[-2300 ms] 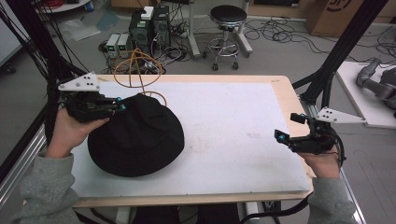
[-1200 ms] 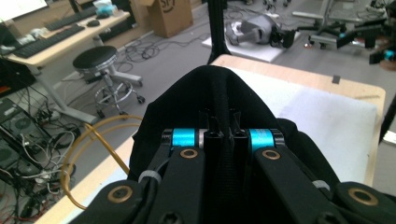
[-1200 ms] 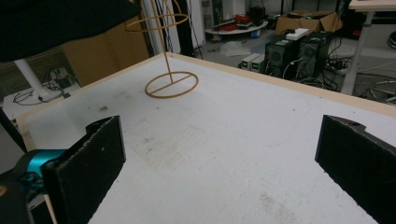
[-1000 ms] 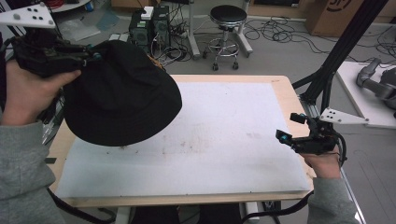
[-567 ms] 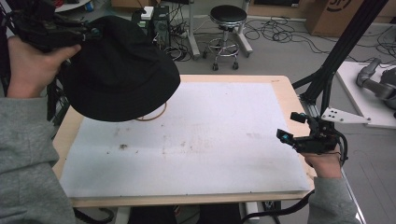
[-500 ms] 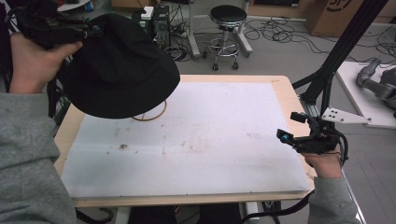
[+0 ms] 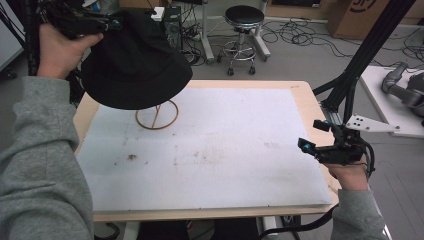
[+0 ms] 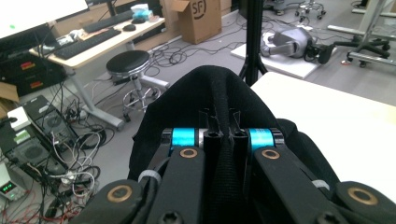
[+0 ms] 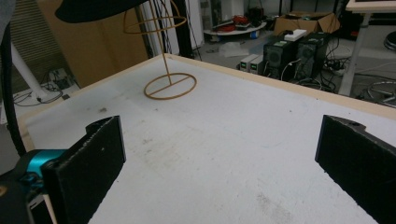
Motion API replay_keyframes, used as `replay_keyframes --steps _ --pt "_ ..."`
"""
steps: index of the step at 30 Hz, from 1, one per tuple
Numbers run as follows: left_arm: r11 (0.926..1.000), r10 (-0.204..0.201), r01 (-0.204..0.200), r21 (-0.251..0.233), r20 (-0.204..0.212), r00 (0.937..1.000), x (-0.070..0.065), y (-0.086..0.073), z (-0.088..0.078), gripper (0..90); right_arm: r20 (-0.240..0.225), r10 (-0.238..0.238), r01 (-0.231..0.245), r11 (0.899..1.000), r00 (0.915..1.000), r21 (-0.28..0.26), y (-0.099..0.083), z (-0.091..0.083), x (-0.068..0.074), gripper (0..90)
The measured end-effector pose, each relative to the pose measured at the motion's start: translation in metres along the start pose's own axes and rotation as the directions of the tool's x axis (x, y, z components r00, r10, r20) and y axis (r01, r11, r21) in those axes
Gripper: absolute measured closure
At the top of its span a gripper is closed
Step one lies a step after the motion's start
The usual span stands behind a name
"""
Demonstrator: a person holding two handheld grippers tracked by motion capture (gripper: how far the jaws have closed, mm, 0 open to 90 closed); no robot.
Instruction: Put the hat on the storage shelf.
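Your left tongs (image 8: 222, 128) clamped on black fabric bucket hat (image 7: 136, 65), held above thin wooden wire-frame hat stand (image 7: 157, 114) near table's (image 7: 300, 95) far-left corner, your right tongs (image 9: 219, 163) wide open, hovering at right edge

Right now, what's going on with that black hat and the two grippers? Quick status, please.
Left gripper shut on black hat, held above wire stand. Right gripper open, empty, low over table at right edge. Nothing between hat and stand.
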State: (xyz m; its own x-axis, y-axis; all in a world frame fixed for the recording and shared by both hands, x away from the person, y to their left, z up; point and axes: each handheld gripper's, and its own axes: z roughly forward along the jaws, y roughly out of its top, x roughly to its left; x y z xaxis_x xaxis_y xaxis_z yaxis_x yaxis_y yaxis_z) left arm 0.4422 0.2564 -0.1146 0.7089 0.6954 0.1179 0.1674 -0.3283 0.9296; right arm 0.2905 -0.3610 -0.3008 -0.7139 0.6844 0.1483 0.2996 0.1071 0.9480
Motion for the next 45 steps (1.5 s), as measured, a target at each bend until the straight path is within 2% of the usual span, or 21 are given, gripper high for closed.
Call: replay_keyframes --steps 2,8,11,18,21,23,25,27,32,36,39,45 --pt "0.9999 -0.002 0.002 0.013 -0.005 1.0 0.005 -0.004 0.007 88.2 0.005 0.006 -0.006 1.0 1.0 0.009 -0.001 0.002 -0.001 1.2" --pt "0.9995 -0.019 0.019 0.027 0.017 0.9997 0.016 -0.021 0.027 88.2 0.008 0.003 -0.004 1.0 1.0 0.027 -0.003 0.006 -0.003 1.2" --pt "0.9983 -0.027 0.027 0.051 0.009 0.9996 0.021 -0.031 0.039 88.1 0.018 0.004 -0.004 0.999 0.9998 0.036 -0.004 0.007 -0.004 1.2" --pt "0.9957 -0.027 0.025 0.089 0.022 0.9994 0.026 -0.046 0.065 88.1 0.029 0.003 -0.004 0.999 0.9996 0.038 -0.005 0.006 -0.005 1.2" --pt "0.9961 -0.04 0.037 0.079 0.037 0.9985 0.029 -0.055 0.07 88.1 0.032 0.008 -0.009 0.999 0.9994 0.045 -0.005 0.007 -0.005 1.2" --pt "0.9944 -0.058 0.054 0.09 0.037 0.9976 0.031 -0.064 0.073 88.0 0.032 0.007 -0.009 0.999 0.9995 0.049 -0.006 0.008 -0.007 1.2" --pt "0.9931 -0.05 0.047 0.107 0.028 0.9984 0.032 -0.069 0.073 88.0 0.033 0.013 -0.014 0.999 0.9994 0.05 -0.007 0.008 -0.007 1.2" --pt "0.9947 -0.055 0.053 0.088 0.029 0.9981 0.032 -0.071 0.072 87.9 0.033 0.02 -0.021 0.998 0.9993 0.054 -0.007 0.008 -0.007 1.2" --pt "0.9931 -0.093 0.09 0.075 0.034 0.9951 0.038 -0.082 0.071 87.8 0.033 0.019 -0.021 0.998 0.9993 0.06 -0.009 0.01 -0.009 1.2" --pt "0.9938 -0.082 0.079 0.077 0.031 0.9961 0.036 -0.082 0.072 87.4 0.037 0.022 -0.024 0.998 0.9991 0.06 -0.01 0.011 -0.01 1.2" --pt "0.9928 -0.085 0.083 0.087 0.026 0.996 0.036 -0.081 0.073 82.4 0.036 0.026 -0.028 0.998 0.999 0.062 -0.01 0.011 -0.01 1.2" --pt "0.9875 -0.111 0.107 0.116 0.026 0.9935 0.037 -0.082 0.072 57.2 0.037 0.024 -0.027 0.998 0.999 0.061 -0.01 0.011 -0.011 1.2"
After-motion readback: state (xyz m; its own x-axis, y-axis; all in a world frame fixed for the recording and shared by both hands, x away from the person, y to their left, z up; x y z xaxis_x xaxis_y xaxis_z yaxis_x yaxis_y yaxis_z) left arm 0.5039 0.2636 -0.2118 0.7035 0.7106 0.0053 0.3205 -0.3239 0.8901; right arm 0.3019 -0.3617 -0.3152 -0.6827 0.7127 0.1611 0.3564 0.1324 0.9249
